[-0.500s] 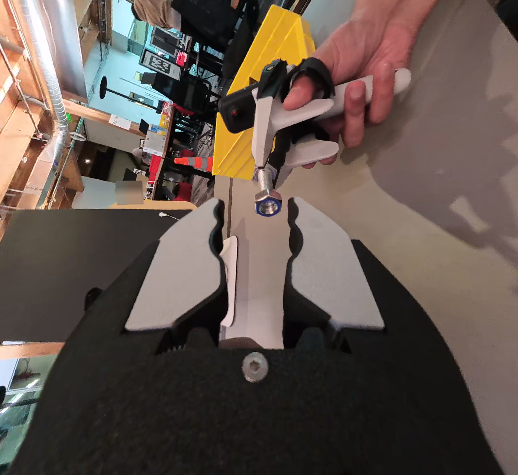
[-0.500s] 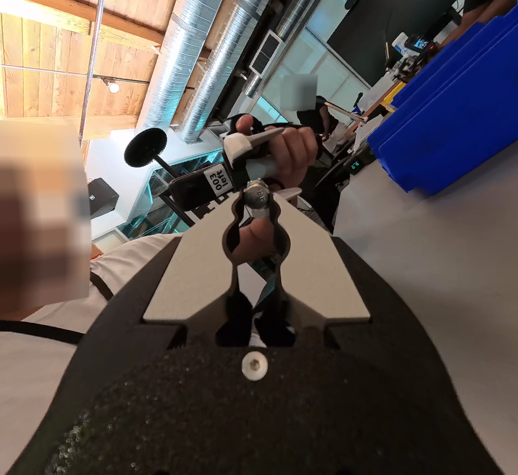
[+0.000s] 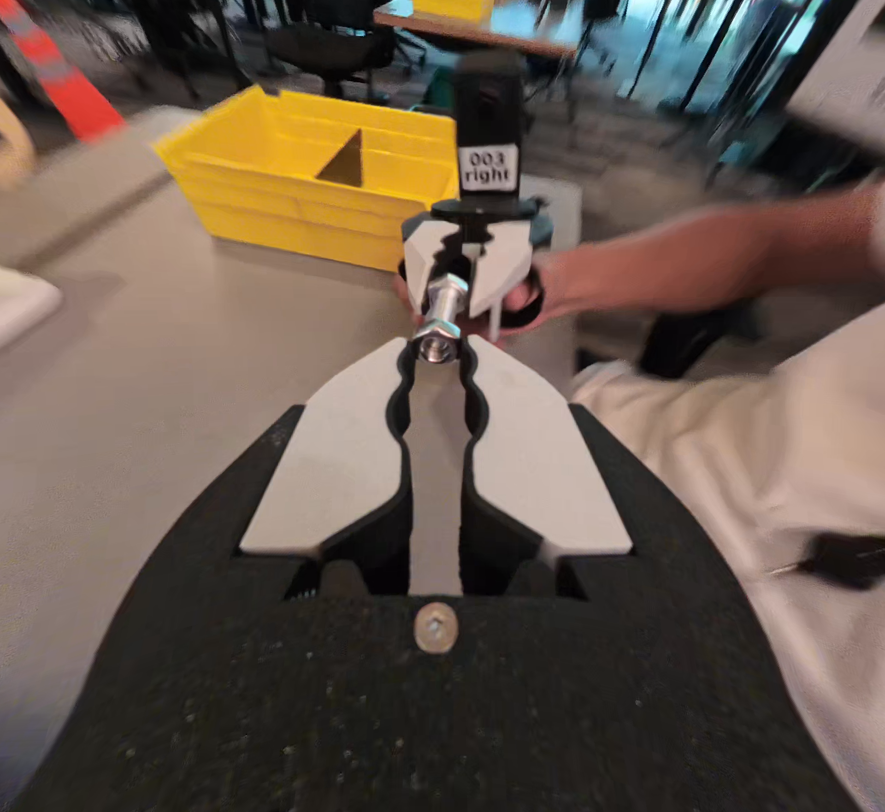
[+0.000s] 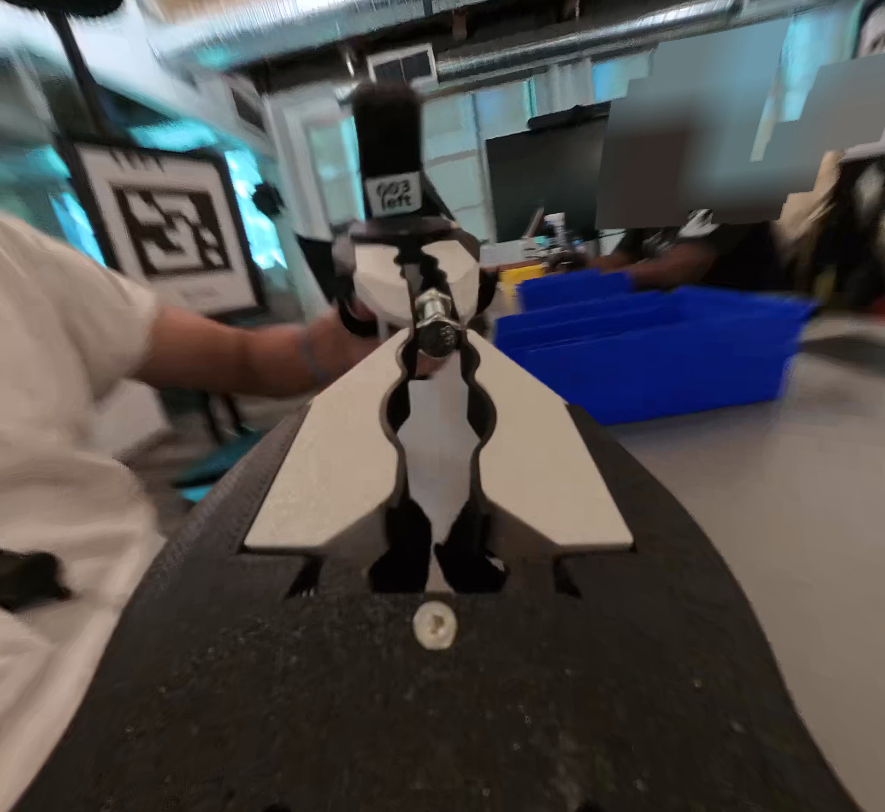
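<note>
Spanning the gap between the two tools, one silver hex bolt (image 3: 443, 305) carries one hex nut (image 3: 436, 341) at its threaded end; the left tool (image 3: 436, 351) is clenched on the nut, the right tool (image 4: 436, 341) on the bolt's dark hex head (image 4: 438, 340), above the grey surface (image 3: 191, 358). Only the left wrist view shows the yellow bin (image 3: 306, 181) and the nut's open face, while only the right wrist view shows the two blue bins (image 4: 646, 348) and a framed black-and-white marker (image 4: 167, 224).

Left claw (image 3: 436, 348) clamps nut (image 3: 436, 344); right claw (image 3: 448, 284) grips bolt (image 3: 445, 299).
</note>
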A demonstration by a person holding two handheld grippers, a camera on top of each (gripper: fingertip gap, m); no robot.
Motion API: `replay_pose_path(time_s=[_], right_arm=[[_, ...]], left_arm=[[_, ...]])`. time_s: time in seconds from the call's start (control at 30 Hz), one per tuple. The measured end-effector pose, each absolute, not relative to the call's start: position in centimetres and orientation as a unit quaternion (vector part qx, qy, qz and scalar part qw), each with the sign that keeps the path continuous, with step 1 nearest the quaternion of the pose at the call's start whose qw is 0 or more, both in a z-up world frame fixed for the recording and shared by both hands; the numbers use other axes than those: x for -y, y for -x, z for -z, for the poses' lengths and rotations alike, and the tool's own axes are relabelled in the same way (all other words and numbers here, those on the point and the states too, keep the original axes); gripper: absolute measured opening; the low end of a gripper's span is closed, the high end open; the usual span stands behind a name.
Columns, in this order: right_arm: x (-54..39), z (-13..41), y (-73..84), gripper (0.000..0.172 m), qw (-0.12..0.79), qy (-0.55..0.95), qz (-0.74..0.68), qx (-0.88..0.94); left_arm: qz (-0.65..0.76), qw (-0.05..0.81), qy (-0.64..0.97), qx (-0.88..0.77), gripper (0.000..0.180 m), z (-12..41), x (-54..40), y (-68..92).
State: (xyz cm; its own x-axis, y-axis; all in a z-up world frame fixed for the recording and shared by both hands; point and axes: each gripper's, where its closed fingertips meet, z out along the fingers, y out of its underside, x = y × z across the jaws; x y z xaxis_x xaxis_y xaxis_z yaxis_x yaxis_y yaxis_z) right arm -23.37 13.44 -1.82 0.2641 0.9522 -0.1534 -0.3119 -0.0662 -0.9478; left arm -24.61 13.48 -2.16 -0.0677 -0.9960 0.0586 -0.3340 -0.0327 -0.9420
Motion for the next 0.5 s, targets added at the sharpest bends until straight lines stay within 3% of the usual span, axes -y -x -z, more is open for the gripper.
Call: replay_pose_path(time_s=[0.13,0.23,0.5], right_arm=[[-13.8,2.6,23.4,0.017,0.712,0.484,-0.315,0.401],[-13.9,2.5,23.5,0.016,0.705,0.494,-0.323,0.392],[-14.4,1.8,22.5,0.016,0.662,0.532,-0.41,0.333]], left_arm=[[0.597,0.196,0.658,-0.416,0.017,1.9,-13.9,24.6],[0.647,0.123,0.662,-0.358,0.017,1.7,-14.0,24.8],[0.501,0.283,0.66,-0.482,0.017,2.9,-16.0,25.8]])
